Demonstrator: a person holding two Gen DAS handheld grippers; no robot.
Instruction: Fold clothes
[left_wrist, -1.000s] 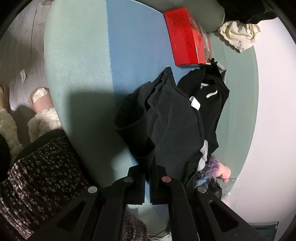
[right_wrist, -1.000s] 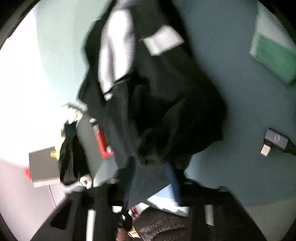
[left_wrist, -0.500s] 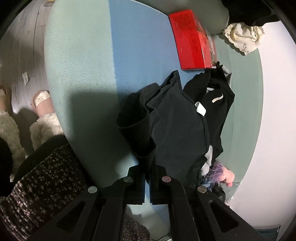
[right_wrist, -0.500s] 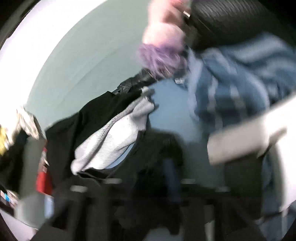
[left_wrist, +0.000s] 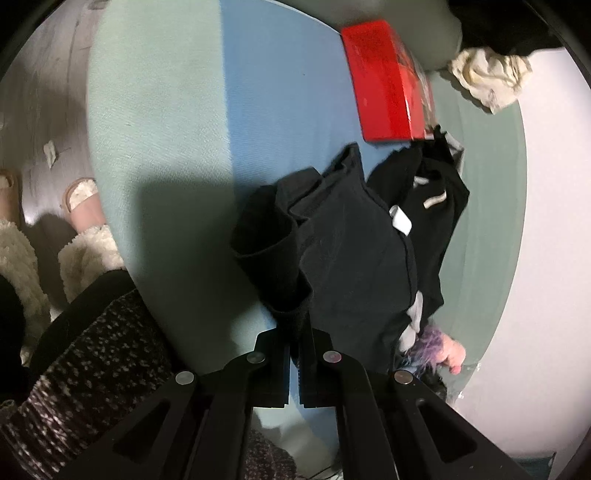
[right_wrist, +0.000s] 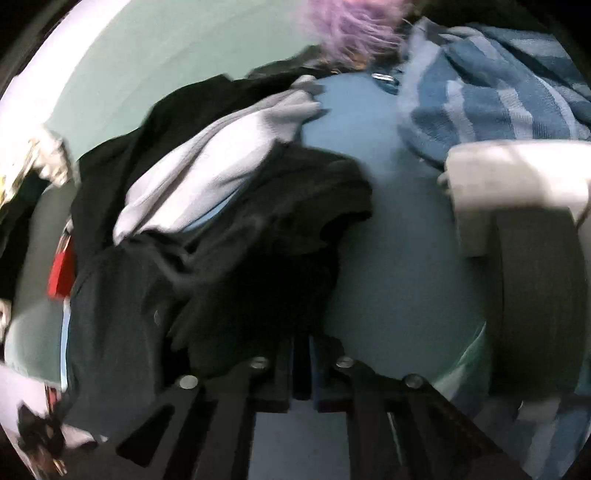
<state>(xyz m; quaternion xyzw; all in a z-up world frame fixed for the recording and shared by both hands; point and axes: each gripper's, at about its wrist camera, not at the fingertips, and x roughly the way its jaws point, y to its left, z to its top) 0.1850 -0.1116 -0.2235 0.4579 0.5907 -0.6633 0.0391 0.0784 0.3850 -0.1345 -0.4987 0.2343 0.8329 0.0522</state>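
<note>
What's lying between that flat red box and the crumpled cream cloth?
Only bare grey-green bed cover separates the red box from the cream cloth, in the left wrist view.

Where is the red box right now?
In the left wrist view, the red box lies at the upper right on the blue mat, just beyond the black clothes.

Place: home bedroom
Evidence: blue-and-green fabric bed (left_wrist: 177, 110); black clothes pile (left_wrist: 354, 236) at 3 o'clock; fluffy cream slippers (left_wrist: 88, 254) at 9 o'clock

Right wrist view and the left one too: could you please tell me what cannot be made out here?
- Right wrist: blur hides whether the right claw grips the black garment.
- Left wrist: the purple toy is half hidden behind the garment.
- Left wrist: the cream cloth is too small to identify.
</note>
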